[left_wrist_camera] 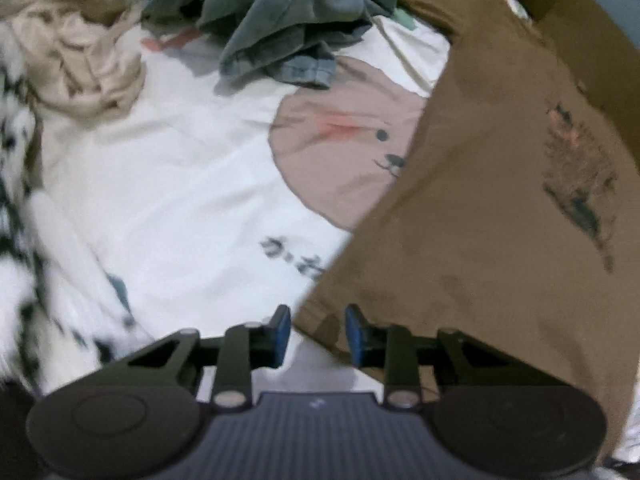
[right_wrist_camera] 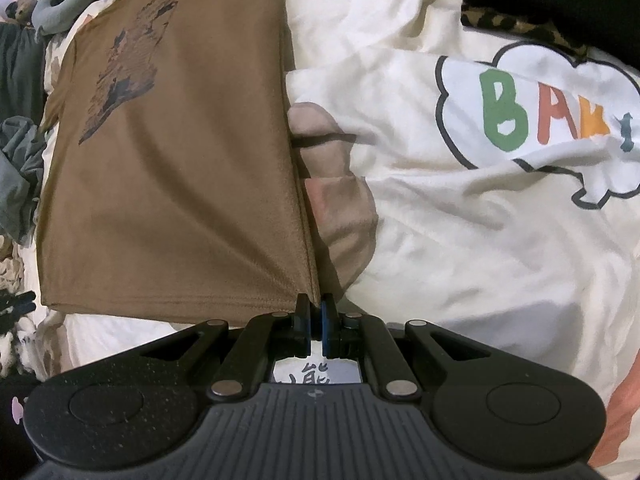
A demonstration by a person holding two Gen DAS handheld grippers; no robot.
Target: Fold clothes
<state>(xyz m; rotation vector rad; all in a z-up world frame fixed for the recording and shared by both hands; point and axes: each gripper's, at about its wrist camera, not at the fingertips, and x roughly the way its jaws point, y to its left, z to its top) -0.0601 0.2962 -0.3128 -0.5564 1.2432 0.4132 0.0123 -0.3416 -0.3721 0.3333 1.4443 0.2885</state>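
Observation:
A brown T-shirt (left_wrist_camera: pixel 480 220) with a dark printed graphic lies spread on the bed, filling the right side of the left wrist view. Its lower corner lies between the blue pads of my left gripper (left_wrist_camera: pixel 318 332), whose jaws stand apart and do not pinch the cloth. In the right wrist view the same brown T-shirt (right_wrist_camera: pixel 180 180) stretches away to the upper left. My right gripper (right_wrist_camera: pixel 316 316) is shut on the hem at the shirt's near right corner, and the side edge runs straight up from the fingertips.
The shirt rests on a white bed cover (left_wrist_camera: pixel 180 180) printed with a bear face and a "BAK" cloud (right_wrist_camera: pixel 540 120). A grey-blue heap of clothes (left_wrist_camera: pixel 280 20) and a crumpled beige garment (left_wrist_camera: pixel 80 40) lie at the back. Black-and-white patterned cloth (left_wrist_camera: pixel 24 200) borders the left.

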